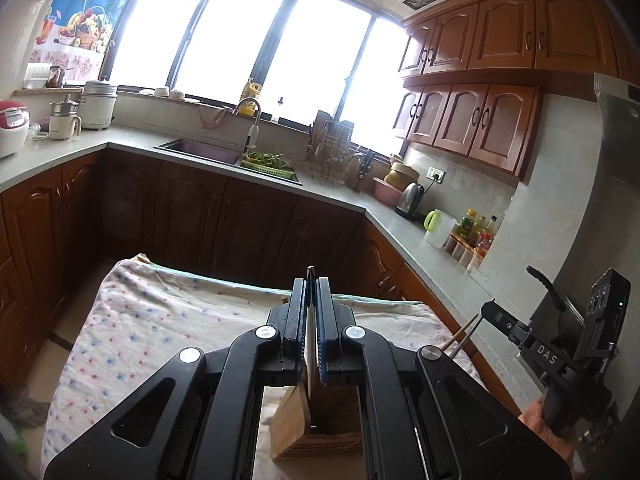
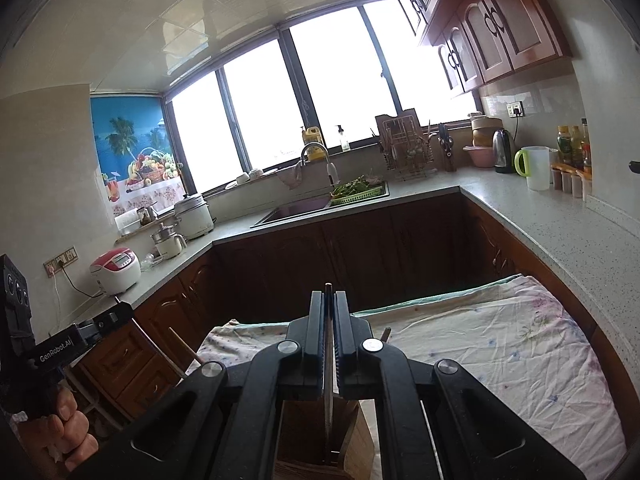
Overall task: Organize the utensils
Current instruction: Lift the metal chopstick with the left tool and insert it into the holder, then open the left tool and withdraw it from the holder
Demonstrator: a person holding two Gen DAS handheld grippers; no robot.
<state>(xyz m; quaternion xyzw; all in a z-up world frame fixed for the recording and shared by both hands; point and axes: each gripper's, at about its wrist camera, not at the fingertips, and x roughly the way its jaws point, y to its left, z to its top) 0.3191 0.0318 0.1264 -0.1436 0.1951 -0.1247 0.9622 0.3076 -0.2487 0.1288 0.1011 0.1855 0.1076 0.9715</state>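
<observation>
My left gripper (image 1: 311,280) is shut on a thin utensil with a white flat part (image 1: 311,344) and a dark tip, held upright over a wooden utensil holder (image 1: 316,428) on the cloth-covered table (image 1: 160,312). My right gripper (image 2: 329,294) is shut on a thin dark utensil (image 2: 329,360) whose lower end reaches down into the same wooden holder (image 2: 320,440). The right gripper (image 1: 476,320) also shows at the right of the left wrist view, with chopsticks (image 1: 464,334) in its fingers. The left gripper's body (image 2: 60,344) shows at the left of the right wrist view.
The table with a dotted cloth (image 2: 500,340) stands in a U-shaped kitchen. Counters (image 1: 340,196) hold a sink (image 1: 200,150), dish rack (image 1: 332,148), kettle (image 1: 412,200), white jug (image 1: 438,228), bottles (image 1: 476,236) and rice cookers (image 1: 12,128).
</observation>
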